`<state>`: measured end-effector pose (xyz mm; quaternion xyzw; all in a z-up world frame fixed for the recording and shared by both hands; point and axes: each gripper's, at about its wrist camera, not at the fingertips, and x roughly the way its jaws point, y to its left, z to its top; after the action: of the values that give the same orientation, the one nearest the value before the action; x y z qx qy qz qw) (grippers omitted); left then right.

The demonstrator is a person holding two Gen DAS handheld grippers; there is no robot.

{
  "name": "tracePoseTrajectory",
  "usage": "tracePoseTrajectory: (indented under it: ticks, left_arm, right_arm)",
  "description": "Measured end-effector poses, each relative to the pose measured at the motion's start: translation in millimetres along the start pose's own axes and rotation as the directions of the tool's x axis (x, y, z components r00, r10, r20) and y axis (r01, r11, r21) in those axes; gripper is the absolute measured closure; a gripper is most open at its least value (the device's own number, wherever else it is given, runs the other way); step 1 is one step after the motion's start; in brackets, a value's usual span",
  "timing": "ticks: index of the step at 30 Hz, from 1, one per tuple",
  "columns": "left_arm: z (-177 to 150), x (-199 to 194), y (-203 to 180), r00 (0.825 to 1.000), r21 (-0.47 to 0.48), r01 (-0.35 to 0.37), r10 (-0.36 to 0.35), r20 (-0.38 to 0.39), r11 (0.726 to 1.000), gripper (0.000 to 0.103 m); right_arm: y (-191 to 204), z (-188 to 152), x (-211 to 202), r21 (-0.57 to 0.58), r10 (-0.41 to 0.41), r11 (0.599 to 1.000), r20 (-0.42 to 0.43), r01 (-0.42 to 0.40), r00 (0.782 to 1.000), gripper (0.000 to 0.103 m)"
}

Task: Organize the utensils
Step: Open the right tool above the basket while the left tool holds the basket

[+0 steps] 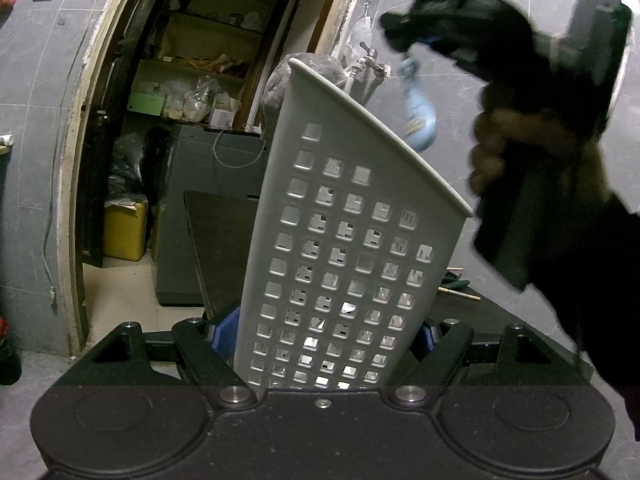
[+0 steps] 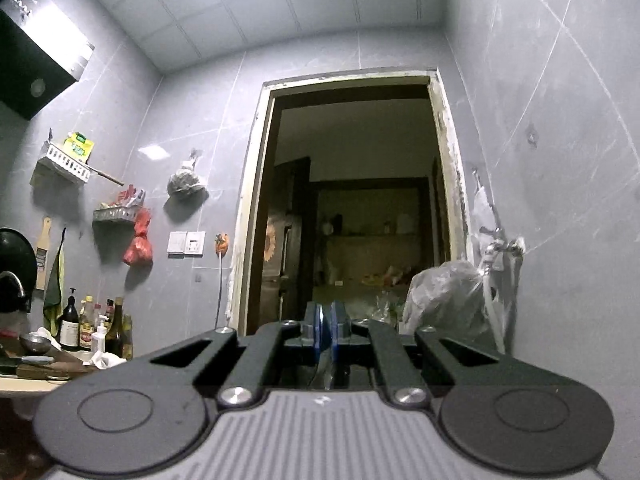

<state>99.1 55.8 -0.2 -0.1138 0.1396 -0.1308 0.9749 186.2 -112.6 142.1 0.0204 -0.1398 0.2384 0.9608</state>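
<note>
- Left gripper is clamped on a white perforated utensil basket; the blue pads sit against its two sides low down, near the camera.
- Basket's long axis runs up and away from the left camera, leaning a little to the right in frame. Its open mouth points up; the rim slopes from a high left corner down to the right.
- Basket wall is a grid of square holes; bright glints show through the lower ones, contents can't be identified.
- Right gripper shows in the left view, up and right of the basket, above the rim, motion-blurred. A pale blue utensil hangs from its tips, long axis near vertical, wide end down, just beyond the rim. Can't tell whether it's a spoon or a scoop.
- Person's hand wraps the right gripper's handle; dark sleeve below it.
- Right wrist view: right gripper clenched, blue pads nearly together, something thin and pale pinched between them.
- Surface: dark tabletop behind the basket, with chopsticks lying on it to the right.
- Room: grey tiled walls, an open doorway to a dim room with shelves, a wall tap, a bagged bundle beside it.
- Far left in the right view: wall racks, a red bag, bottles on a counter.
</note>
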Motion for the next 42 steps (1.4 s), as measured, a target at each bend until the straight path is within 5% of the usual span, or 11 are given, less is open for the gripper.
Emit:
tracePoseTrajectory:
  ticks: [6, 17, 42]
  left_arm:
    - [1, -1, 4, 1.000, -0.003, 0.004, -0.004, 0.002, 1.000, 0.022]
    - [1, -1, 4, 1.000, -0.003, 0.004, -0.004, 0.001, 1.000, 0.022]
    - [1, -1, 4, 1.000, -0.002, 0.005, -0.005, 0.001, 1.000, 0.022]
  right_arm:
    - [12, -28, 8, -0.051, -0.006, 0.999, -0.036, 0.004, 0.999, 0.097]
    - [43, -59, -24, -0.257, -0.031, 0.965, 0.058, 0.045, 0.998, 0.097]
    - [60, -72, -63, -0.406, 0.015, 0.914, 0.019, -0.006, 1.000, 0.096]
